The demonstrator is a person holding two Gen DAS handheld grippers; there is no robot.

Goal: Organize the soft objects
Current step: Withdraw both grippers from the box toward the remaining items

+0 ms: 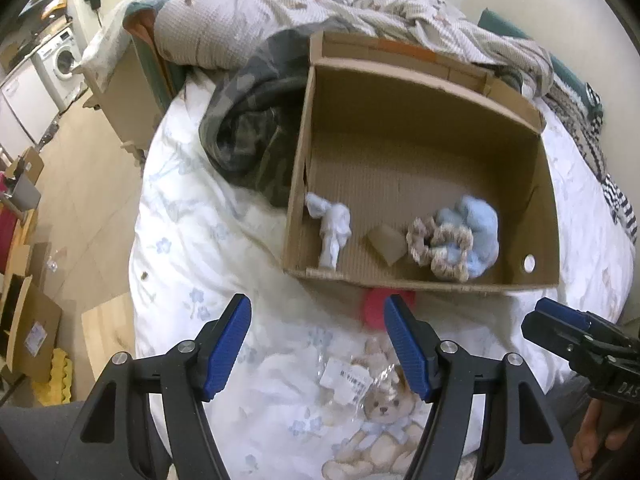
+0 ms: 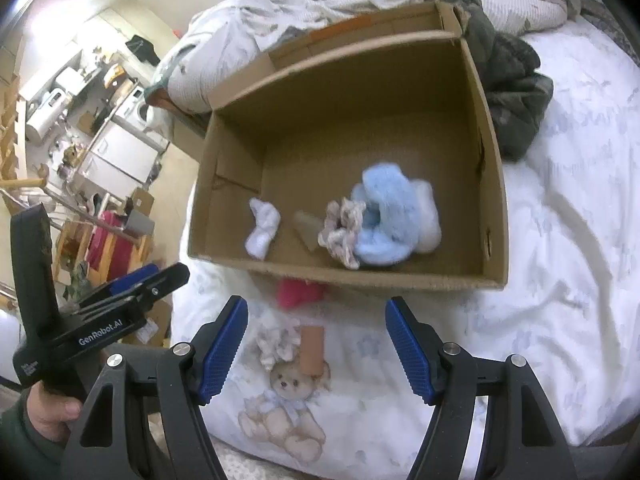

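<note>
Left gripper: one; its two blue pads spread wide with nothing between them, held over the bed sheet just short of the box's near wall. From the right wrist view it shows at the left edge, held in a hand.
Cardboard box: one, open-topped, standing on the bed.
White cloth: one, bunched, in the box's near left corner, close to the left wall.
Cardboard scrap: one small loose piece on the box floor, between the white cloth and the scrunchie.
Patterned scrunchie: one inside the box, touching the light blue plush.
Light blue plush: one fluffy item, right of the scrunchie, in the box's near right part.
Pink soft item: one, on the sheet, pressed against the outside of the box's near wall.
Second scrunchie: one, pale and frilled, on the sheet beside a bear printed on the fabric.
Small tan tube: one, just right of that scrunchie; what it is cannot be told.
Dark camouflage garment: one heap against the box's outer side wall.
Right gripper: one; jaws parted wide, empty, above the sheet near the second scrunchie.
</note>
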